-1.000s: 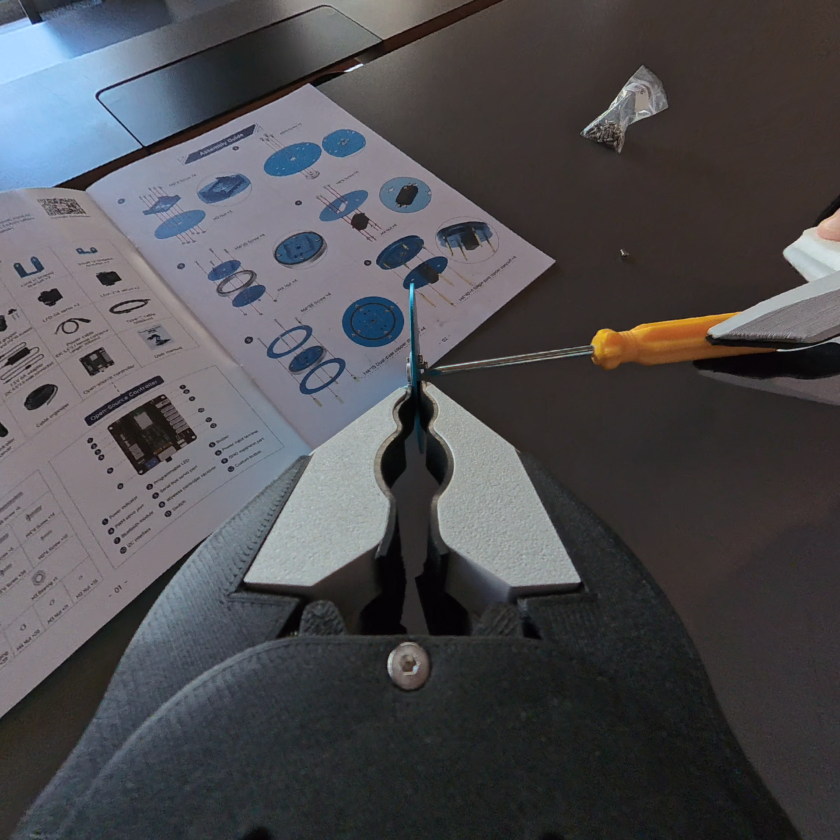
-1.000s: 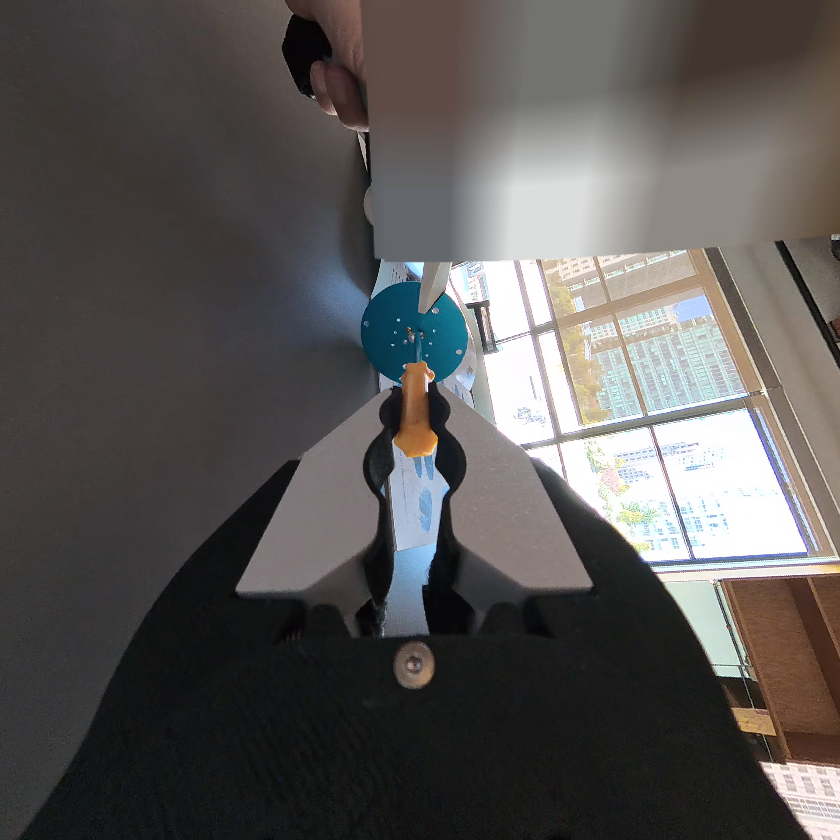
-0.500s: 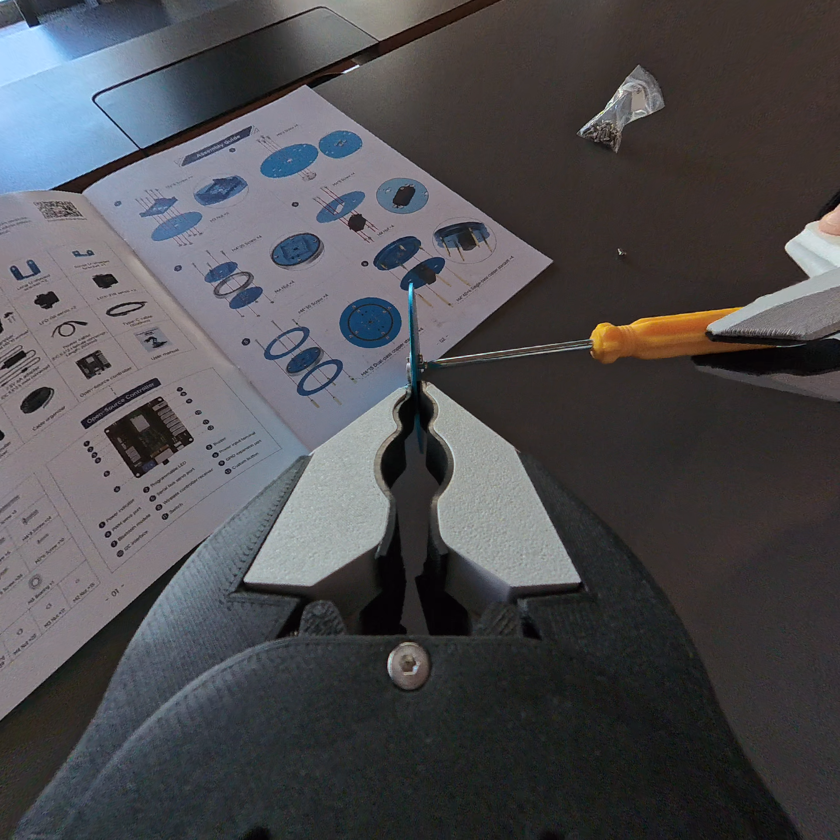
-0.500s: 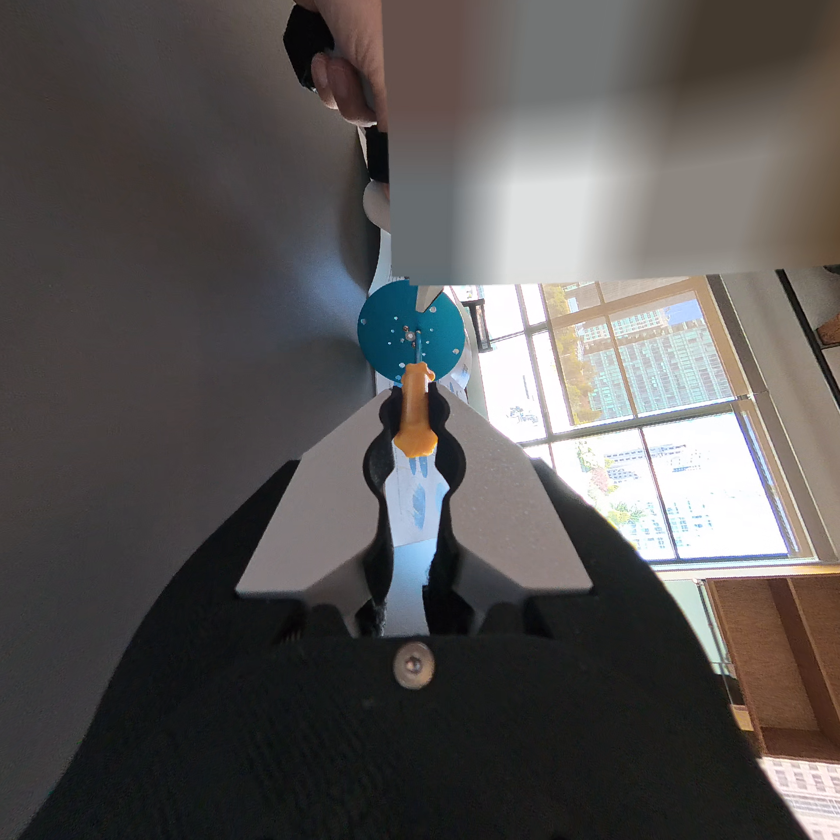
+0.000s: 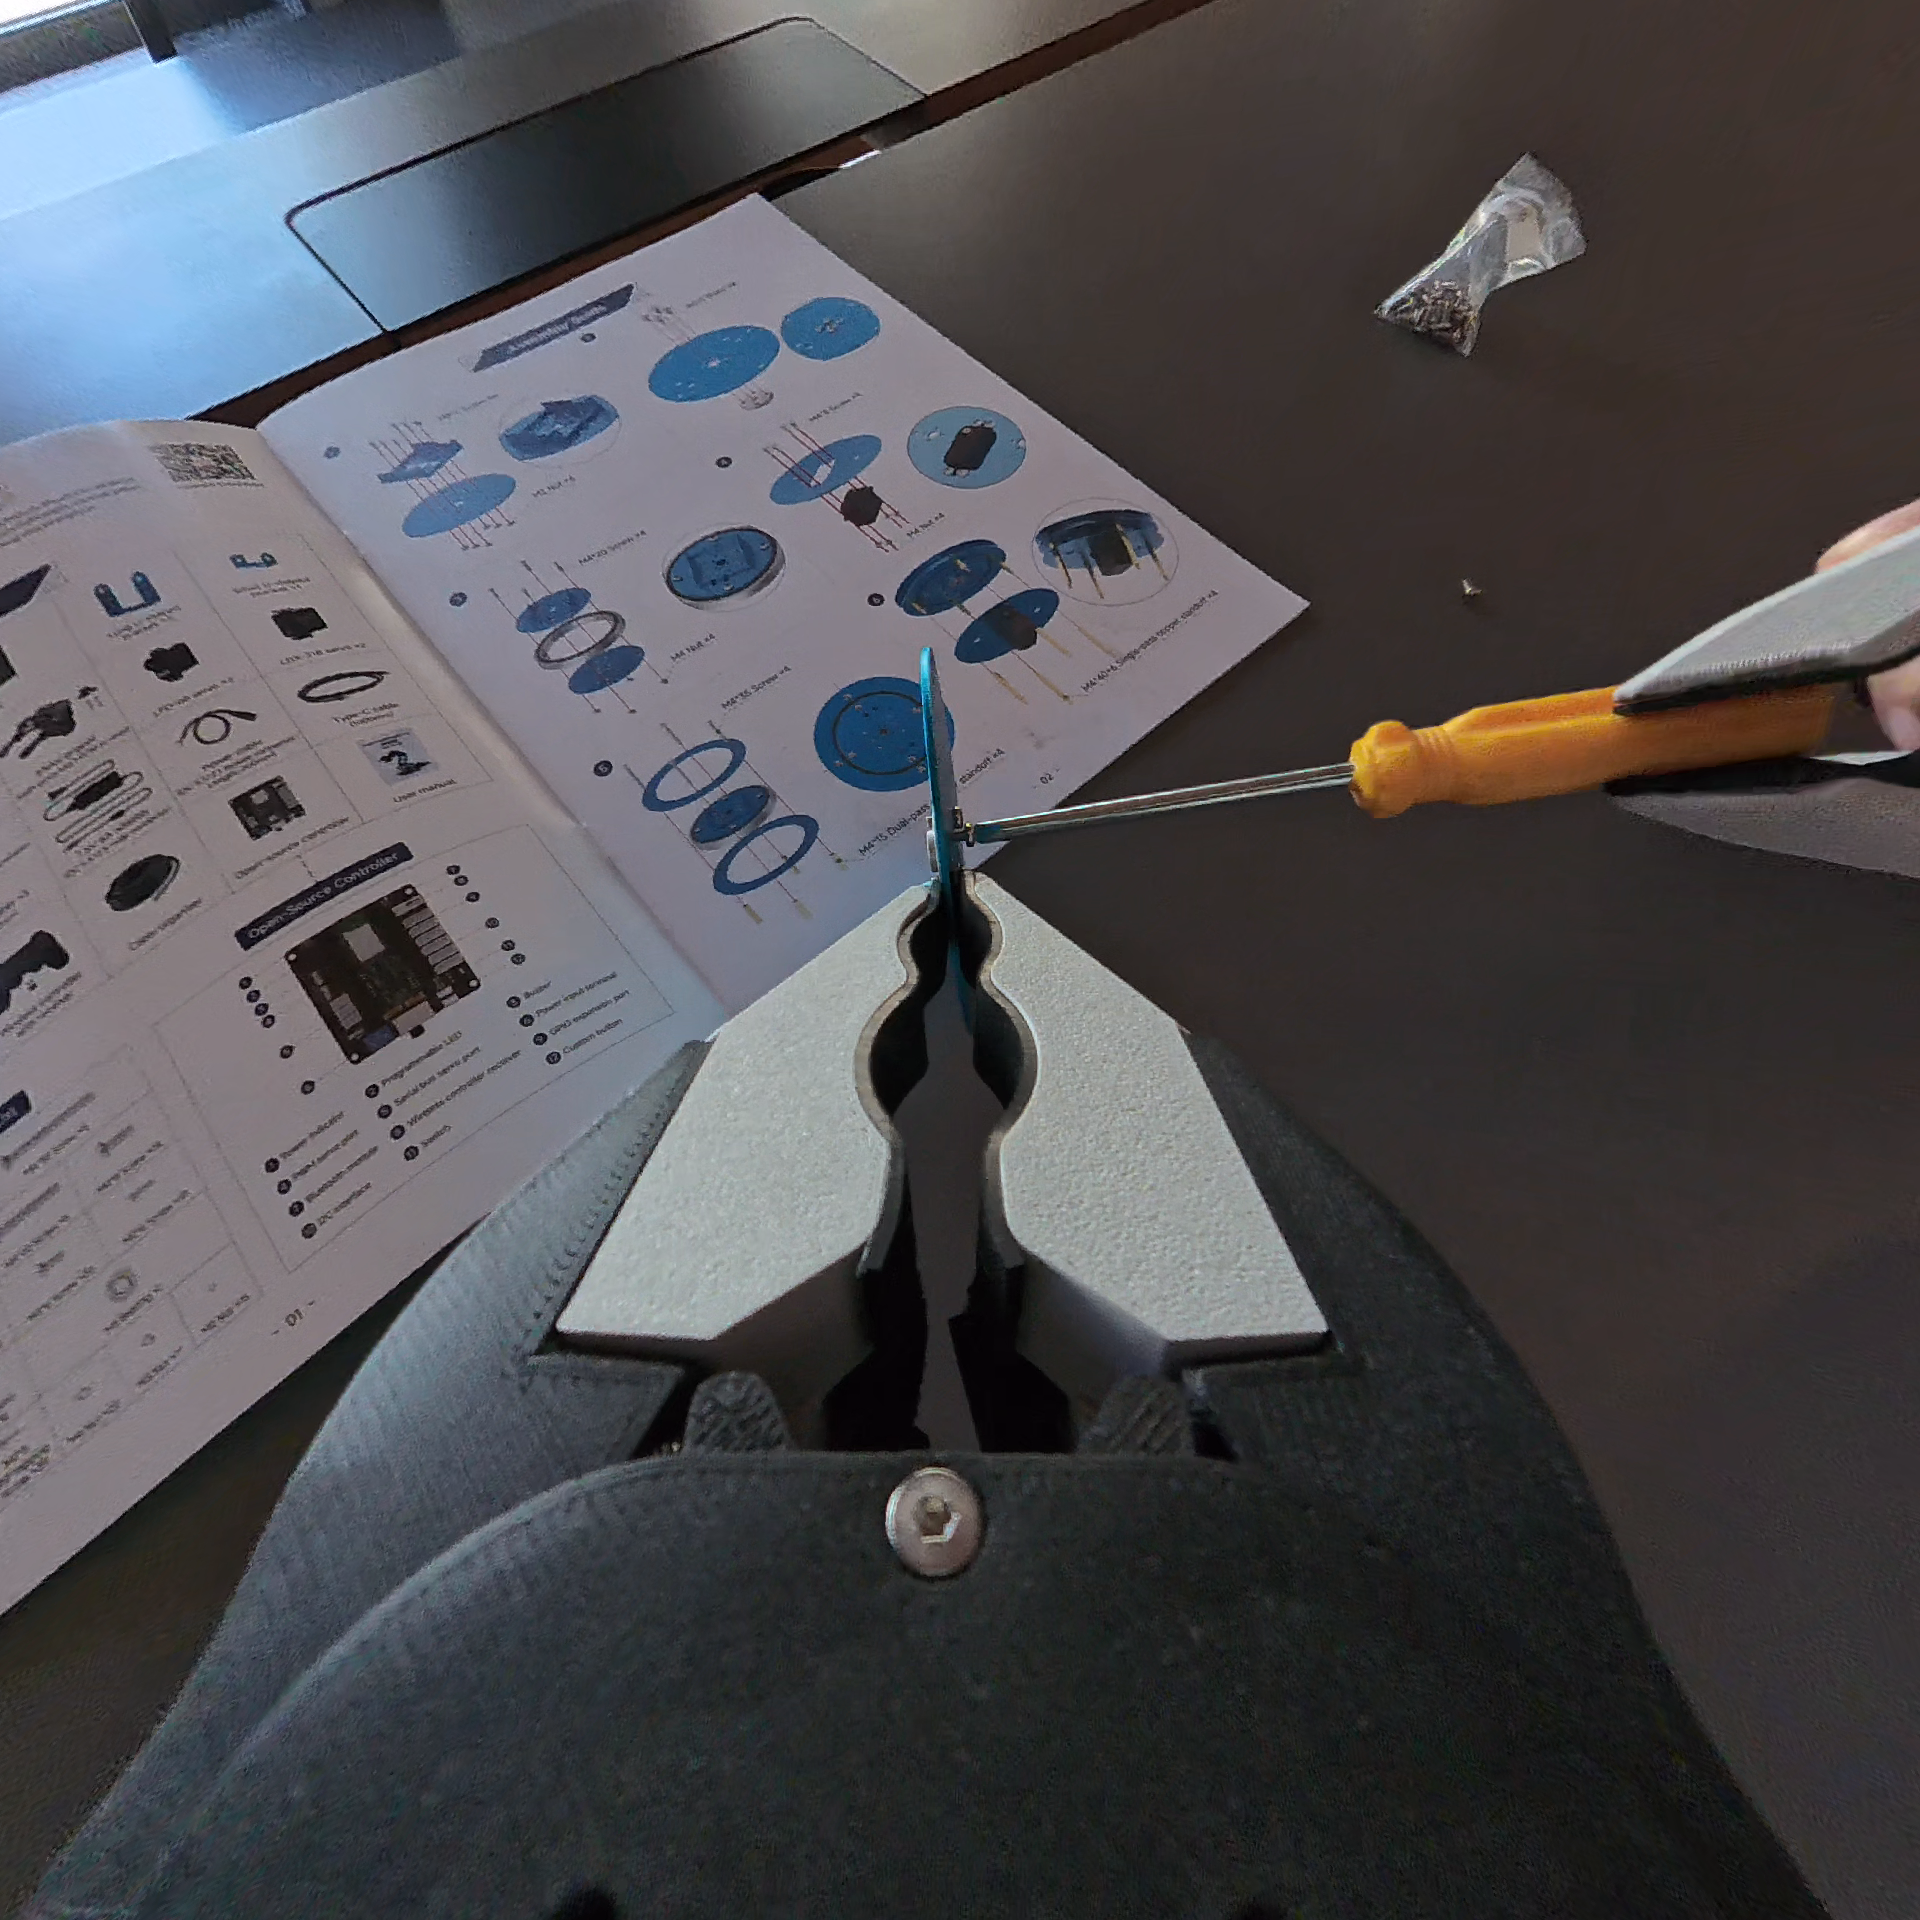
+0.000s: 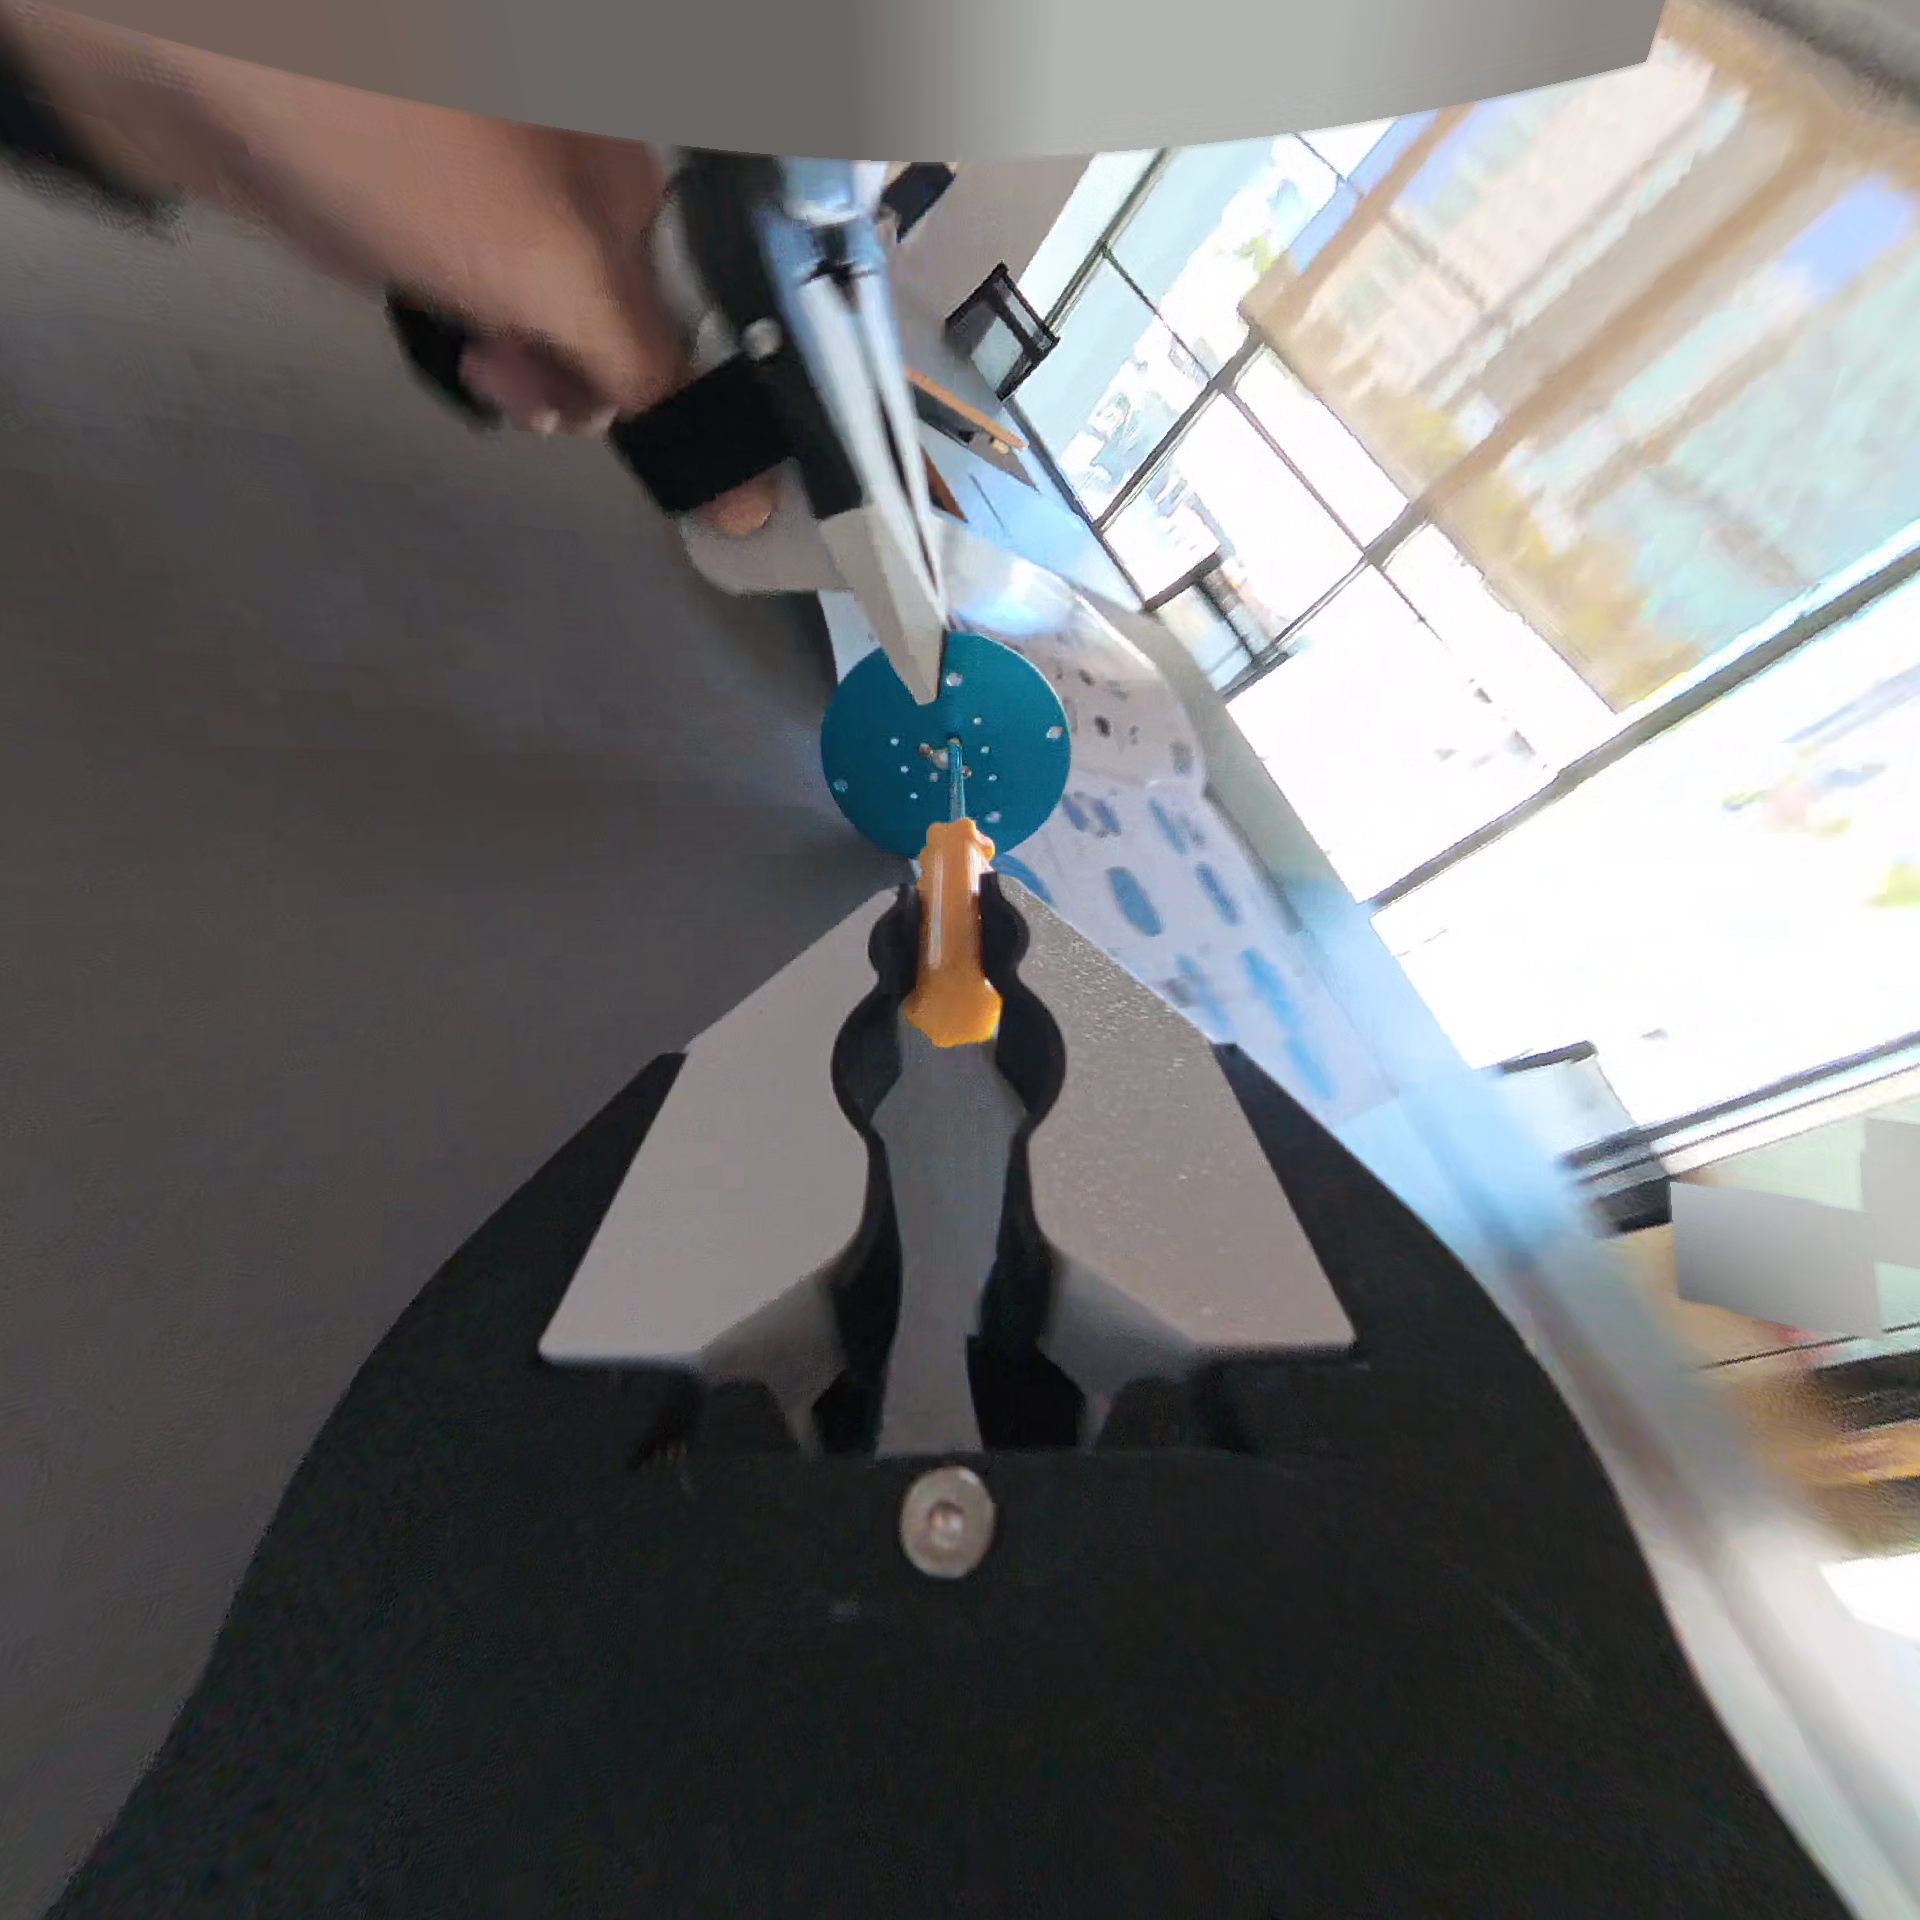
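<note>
My left gripper is shut on the edge of a thin blue round plate and holds it upright above the dark table. In the right wrist view the plate shows face-on with several small holes. My right gripper is shut on the orange handle of a screwdriver. In the left wrist view the screwdriver comes in from the right, and its metal shaft tip meets a screw at the plate's centre. The left gripper's fingers pinch the plate's rim from above in the right wrist view.
An open instruction booklet lies on the dark table to the left. A small clear bag of screws lies at the far right, and a loose screw lies nearer. A person's hand holds the left gripper. Windows fill the right wrist view's right side. My hands' fingertips stand some 12 cm from each other.
The right wrist view has rolled sharply and is blurred, so my right gripper has turned the screwdriver about its axis. The left gripper and the plate stay nearly still.
</note>
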